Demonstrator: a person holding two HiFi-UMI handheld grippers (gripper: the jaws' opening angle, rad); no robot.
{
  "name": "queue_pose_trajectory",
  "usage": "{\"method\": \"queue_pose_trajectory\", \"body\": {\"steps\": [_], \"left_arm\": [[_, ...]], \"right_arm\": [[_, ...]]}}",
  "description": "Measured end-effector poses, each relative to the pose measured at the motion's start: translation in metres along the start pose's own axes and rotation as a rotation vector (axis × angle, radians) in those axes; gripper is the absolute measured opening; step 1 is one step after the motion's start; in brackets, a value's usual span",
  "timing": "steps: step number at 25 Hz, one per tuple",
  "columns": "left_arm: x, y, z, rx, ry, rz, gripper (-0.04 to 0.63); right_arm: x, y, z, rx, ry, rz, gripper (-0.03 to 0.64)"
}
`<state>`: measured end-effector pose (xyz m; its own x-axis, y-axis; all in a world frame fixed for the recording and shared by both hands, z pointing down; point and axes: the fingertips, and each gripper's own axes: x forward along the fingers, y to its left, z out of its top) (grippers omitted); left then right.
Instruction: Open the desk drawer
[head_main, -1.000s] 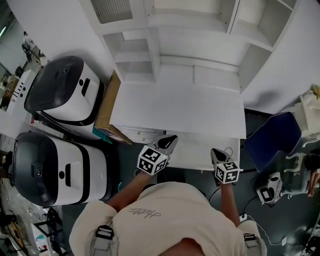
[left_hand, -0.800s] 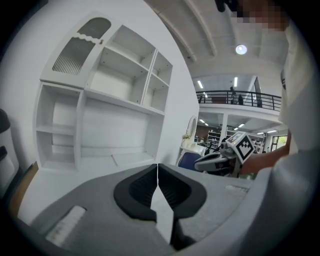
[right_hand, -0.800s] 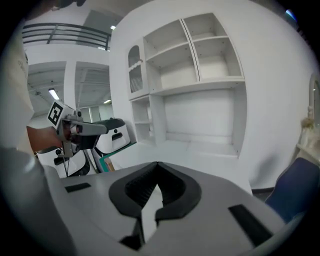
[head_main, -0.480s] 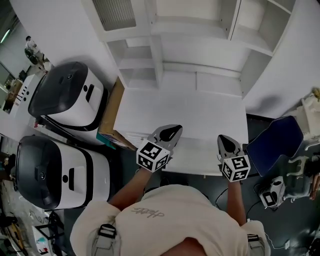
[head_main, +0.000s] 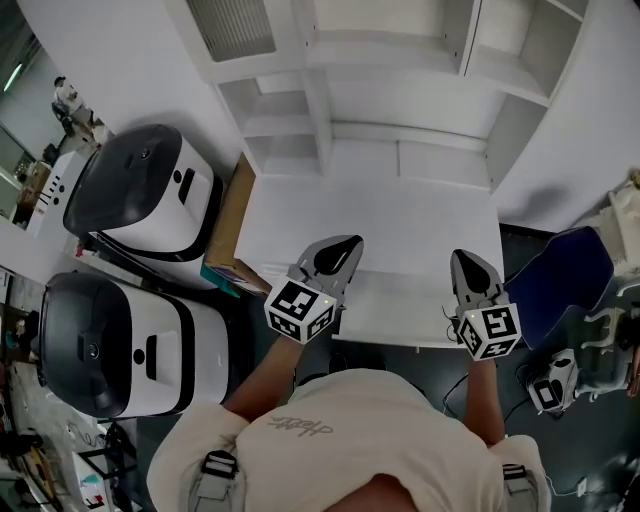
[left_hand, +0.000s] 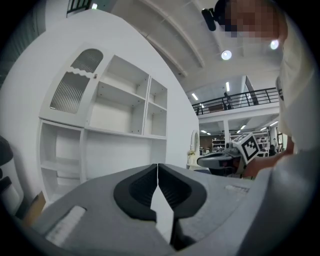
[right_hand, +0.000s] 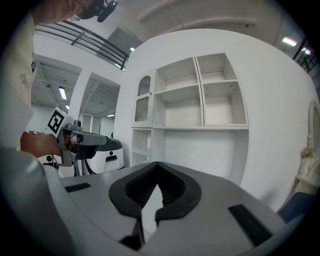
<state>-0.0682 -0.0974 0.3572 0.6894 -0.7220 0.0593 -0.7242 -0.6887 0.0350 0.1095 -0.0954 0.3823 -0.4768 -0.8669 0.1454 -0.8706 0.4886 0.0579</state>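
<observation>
Under left tool (head_main: 340, 248), right tool (head_main: 466, 262): white desk (head_main: 400, 215) (drawer hidden).

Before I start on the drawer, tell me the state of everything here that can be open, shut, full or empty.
Left gripper: shut, nothing between its jaws.
Right gripper: shut, nothing between its jaws.
Desk drawer: cannot tell whether open, its front is not clearly shown.
Shelf unit: open-fronted, visible compartments empty.

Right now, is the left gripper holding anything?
No: in the left gripper view, the left gripper has its jaws closed tip to tip with nothing between them.
</observation>
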Motion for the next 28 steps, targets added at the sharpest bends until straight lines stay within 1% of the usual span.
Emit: {"method": "queue_pose_trajectory", "body": {"steps": [3,7,12,15,22,28], "left_arm": [[-0.006,0.003,-0.007,0.015,0.016,0.026,0.017],[-0.017,0.003,-0.02,0.006,0.041,0.049,0.017],[-0.028,0.004,-0.029,0.006,0.05,0.072,0.017],[-0.034,0.003,-0.031,0.006,0.055,0.076,0.017],[-0.046,-0.004,-0.034,0.01,0.058,0.07,0.017],[-0.057,-0.009,-0.041,-0.011,0.066,0.086,0.017]], "right_arm": [[-0.003,0.003,0.005,0.01,-0.029,0.002,0.002],[-0.003,0.018,0.003,0.056,-0.056,0.036,0.002],[-0.006,0.032,0.0,0.018,-0.057,0.044,0.002],[-0.012,0.036,-0.003,0.004,-0.052,0.033,0.002],[-0.027,0.043,-0.003,0.012,-0.067,0.016,0.002],[-0.037,0.048,-0.006,0.027,-0.061,0.017,0.002]]}}
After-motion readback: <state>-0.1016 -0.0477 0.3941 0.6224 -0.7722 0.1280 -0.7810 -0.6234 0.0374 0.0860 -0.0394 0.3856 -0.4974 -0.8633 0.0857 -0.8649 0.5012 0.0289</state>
